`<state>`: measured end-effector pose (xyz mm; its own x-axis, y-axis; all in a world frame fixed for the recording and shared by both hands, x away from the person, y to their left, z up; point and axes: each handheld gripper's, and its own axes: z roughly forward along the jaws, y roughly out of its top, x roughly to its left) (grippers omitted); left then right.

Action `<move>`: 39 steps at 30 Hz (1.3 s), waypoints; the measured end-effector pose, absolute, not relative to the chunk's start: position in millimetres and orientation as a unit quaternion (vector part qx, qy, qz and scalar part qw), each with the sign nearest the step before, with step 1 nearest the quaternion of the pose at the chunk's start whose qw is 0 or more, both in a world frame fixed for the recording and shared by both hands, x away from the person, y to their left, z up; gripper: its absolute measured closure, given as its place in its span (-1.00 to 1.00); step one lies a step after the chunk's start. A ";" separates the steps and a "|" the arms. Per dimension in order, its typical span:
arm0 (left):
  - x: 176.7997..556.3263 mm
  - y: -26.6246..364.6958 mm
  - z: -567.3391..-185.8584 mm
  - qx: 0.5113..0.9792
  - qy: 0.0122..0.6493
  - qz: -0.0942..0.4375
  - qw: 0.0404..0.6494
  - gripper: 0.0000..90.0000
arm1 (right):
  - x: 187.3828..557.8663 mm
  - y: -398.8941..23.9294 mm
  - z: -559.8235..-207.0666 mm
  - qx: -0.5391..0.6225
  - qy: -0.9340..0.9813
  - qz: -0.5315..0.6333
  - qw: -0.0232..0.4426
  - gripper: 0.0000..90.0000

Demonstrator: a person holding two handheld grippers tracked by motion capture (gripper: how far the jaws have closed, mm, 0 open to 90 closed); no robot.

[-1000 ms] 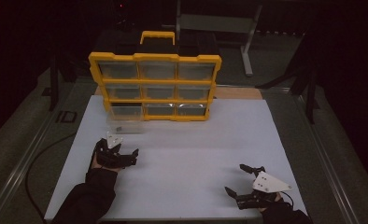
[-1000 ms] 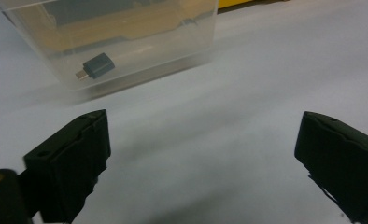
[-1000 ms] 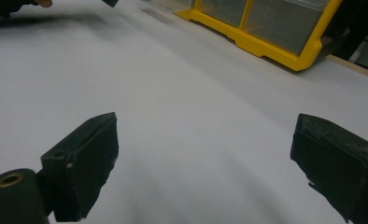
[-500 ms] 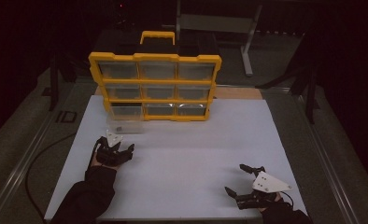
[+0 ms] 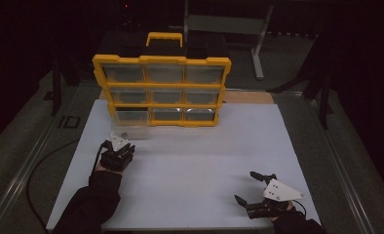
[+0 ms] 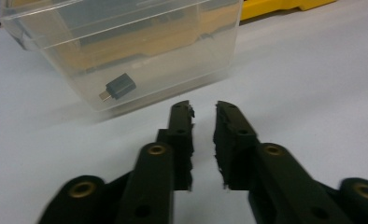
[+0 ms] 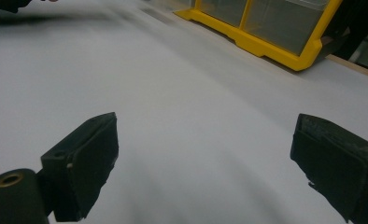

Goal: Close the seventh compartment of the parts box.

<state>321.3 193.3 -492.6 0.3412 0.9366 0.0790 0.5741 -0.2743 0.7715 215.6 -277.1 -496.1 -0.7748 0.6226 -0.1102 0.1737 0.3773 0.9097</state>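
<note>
Drawer (image 6: 126, 51) front edge lies just beyond left hand-held gripper (image 6: 203, 109).

The left gripper (image 5: 123, 148) rests low on the near left, its forearm in a dark sleeve (image 5: 90, 204) coming up from the bottom edge; its jaws have just been closing and stand a narrow gap apart with nothing between them. The right gripper (image 5: 246, 187) lies at the near right, jaws spread wide and empty.
</note>
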 end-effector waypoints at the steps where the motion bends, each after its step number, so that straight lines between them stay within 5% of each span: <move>1: 322.0 193.9 -492.4 0.749 0.504 0.272 0.333 0.73 | 215.6 -277.1 -496.1 0.249 0.799 0.499 0.225 -0.83; 8: 325.8 197.3 -492.4 0.747 0.501 0.278 0.337 0.97 | 215.5 -277.2 -496.1 0.249 0.798 0.500 0.225 -0.83; 39: 348.9 196.2 -486.1 0.758 0.484 0.301 0.319 0.99 | 215.6 -277.4 -496.1 0.250 0.798 0.499 0.225 -0.83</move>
